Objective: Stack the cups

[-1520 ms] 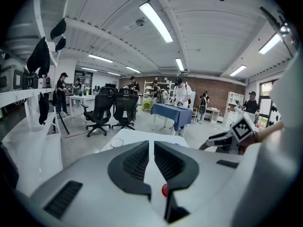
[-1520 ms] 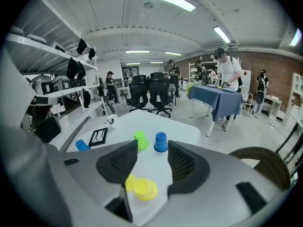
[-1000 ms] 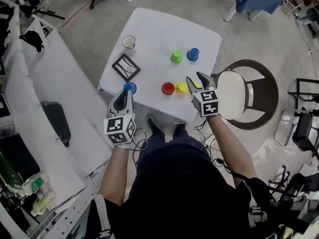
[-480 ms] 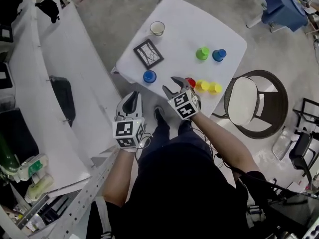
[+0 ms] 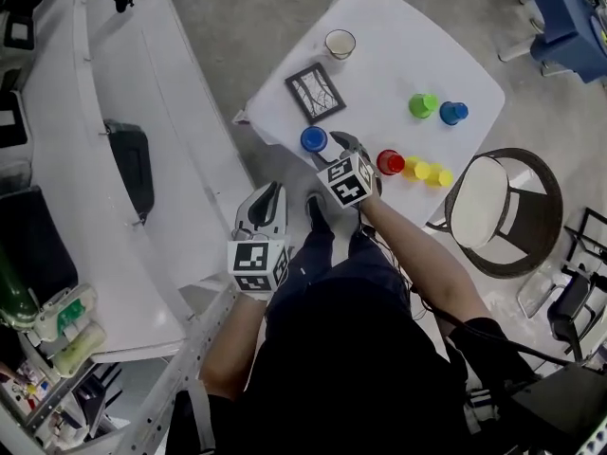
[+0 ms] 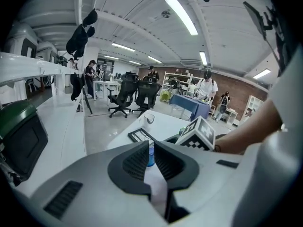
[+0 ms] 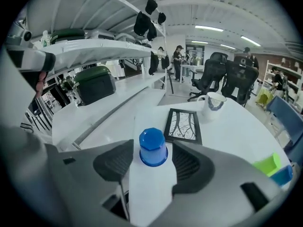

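Observation:
An upside-down blue cup (image 5: 314, 139) stands near the white table's (image 5: 398, 64) front left corner. My right gripper (image 5: 334, 150) is right beside it. In the right gripper view the blue cup (image 7: 153, 147) stands between the jaws of my right gripper (image 7: 152, 151). They have just been opening, and a gap shows on each side of the cup. A red cup (image 5: 390, 162) and two yellow cups (image 5: 427, 172) line the front edge. A green cup (image 5: 423, 105) and a second blue cup (image 5: 453, 113) stand further back. My left gripper (image 5: 273, 195) hangs off the table, its jaws a narrow slit apart and empty.
A black-framed picture (image 5: 317, 92) lies flat behind the blue cup, with a white mug (image 5: 340, 43) beyond it. A round chair (image 5: 493, 207) stands at the table's right. A long white bench (image 5: 142, 159) with a dark bag (image 5: 128, 164) runs along the left.
My right gripper has swung left along the table's front edge, from the yellow and red cups to the blue cup, and its jaws stand wider. My left gripper has drawn back from the table.

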`<state>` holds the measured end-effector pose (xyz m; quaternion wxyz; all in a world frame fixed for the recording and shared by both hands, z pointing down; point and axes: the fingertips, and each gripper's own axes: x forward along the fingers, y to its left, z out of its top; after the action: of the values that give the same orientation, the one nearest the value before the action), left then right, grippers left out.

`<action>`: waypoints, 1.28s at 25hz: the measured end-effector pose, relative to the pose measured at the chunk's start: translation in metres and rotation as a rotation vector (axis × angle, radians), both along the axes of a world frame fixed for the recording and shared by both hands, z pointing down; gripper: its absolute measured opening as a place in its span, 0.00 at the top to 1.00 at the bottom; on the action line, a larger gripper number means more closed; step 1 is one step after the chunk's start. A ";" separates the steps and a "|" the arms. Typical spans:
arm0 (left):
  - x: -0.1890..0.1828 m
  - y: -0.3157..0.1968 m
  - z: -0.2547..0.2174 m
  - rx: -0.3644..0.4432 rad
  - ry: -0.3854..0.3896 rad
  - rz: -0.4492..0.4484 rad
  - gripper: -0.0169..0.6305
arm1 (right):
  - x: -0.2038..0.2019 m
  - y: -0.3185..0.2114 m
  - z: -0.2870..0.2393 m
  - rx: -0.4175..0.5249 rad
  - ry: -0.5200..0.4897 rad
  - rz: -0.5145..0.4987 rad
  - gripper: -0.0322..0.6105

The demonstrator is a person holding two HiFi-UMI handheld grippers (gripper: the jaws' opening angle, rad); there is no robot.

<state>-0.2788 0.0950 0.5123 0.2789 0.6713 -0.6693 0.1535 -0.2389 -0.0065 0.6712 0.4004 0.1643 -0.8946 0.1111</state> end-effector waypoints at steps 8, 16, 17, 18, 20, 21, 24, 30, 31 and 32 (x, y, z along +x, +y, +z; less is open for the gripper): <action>-0.008 -0.002 0.008 -0.023 0.005 -0.013 0.92 | -0.018 -0.002 0.019 0.004 0.041 -0.056 0.48; -0.007 -0.003 0.009 -0.037 0.006 -0.016 0.92 | -0.022 -0.003 0.026 0.030 0.071 -0.108 0.61; -0.006 -0.004 0.008 -0.035 0.006 -0.017 0.92 | -0.022 -0.003 0.025 0.032 0.070 -0.112 0.62; -0.006 -0.004 0.008 -0.034 0.006 -0.017 0.92 | -0.022 -0.004 0.023 0.035 0.068 -0.112 0.62; -0.004 -0.006 0.007 -0.031 0.005 -0.016 0.92 | -0.021 -0.004 0.017 0.038 0.060 -0.107 0.62; -0.003 -0.007 0.006 -0.029 0.004 -0.015 0.92 | -0.020 -0.004 0.013 0.039 0.053 -0.105 0.62; 0.002 -0.013 0.002 -0.015 0.004 -0.012 0.92 | -0.014 -0.002 -0.002 0.046 0.031 -0.100 0.62; 0.027 -0.037 -0.015 0.031 -0.002 0.039 0.92 | 0.018 -0.013 -0.042 0.073 -0.018 -0.052 0.62; 0.033 -0.042 -0.017 0.038 -0.002 0.051 0.92 | 0.027 -0.017 -0.047 0.079 -0.020 -0.039 0.62; 0.039 -0.046 -0.020 0.044 -0.003 0.064 0.92 | 0.036 -0.020 -0.053 0.084 -0.022 -0.024 0.62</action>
<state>-0.2398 0.0492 0.4925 0.2584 0.6980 -0.6512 0.1485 -0.2029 -0.0264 0.6186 0.3846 0.1690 -0.9047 0.0702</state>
